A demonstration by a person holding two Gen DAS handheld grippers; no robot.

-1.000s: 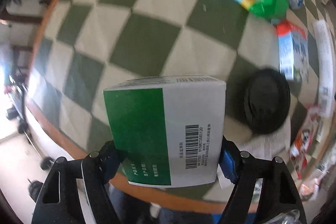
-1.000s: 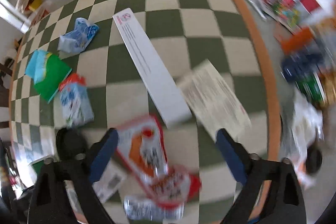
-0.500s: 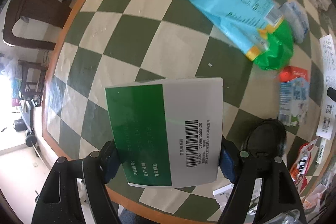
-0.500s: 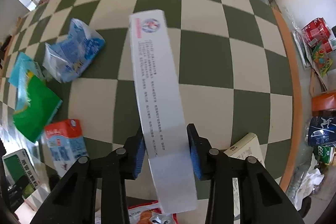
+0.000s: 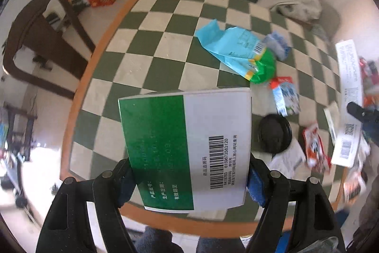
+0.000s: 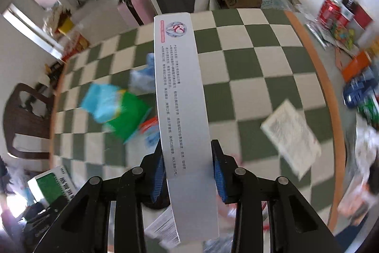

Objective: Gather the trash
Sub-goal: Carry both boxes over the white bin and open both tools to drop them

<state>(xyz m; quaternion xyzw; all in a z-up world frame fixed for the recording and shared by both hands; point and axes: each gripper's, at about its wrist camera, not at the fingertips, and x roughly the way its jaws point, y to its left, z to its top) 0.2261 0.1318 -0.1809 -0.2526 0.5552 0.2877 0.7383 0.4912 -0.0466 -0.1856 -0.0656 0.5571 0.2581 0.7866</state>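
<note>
Dark wooden chair (image 5: 45,39) beside checkered table (image 5: 151,46).

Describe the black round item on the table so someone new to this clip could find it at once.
Start at the green-and-white checkered table and go to its cluttered near-right part. Right of the green-and-white box in the left gripper lies a black round lid, the only dark, unprinted piece among coloured packets and paper.

Glossy cardboard green-and-white box (image 5: 187,148), matt long white carton (image 6: 182,96), crinkled plastic wrapper (image 5: 236,51).
</note>
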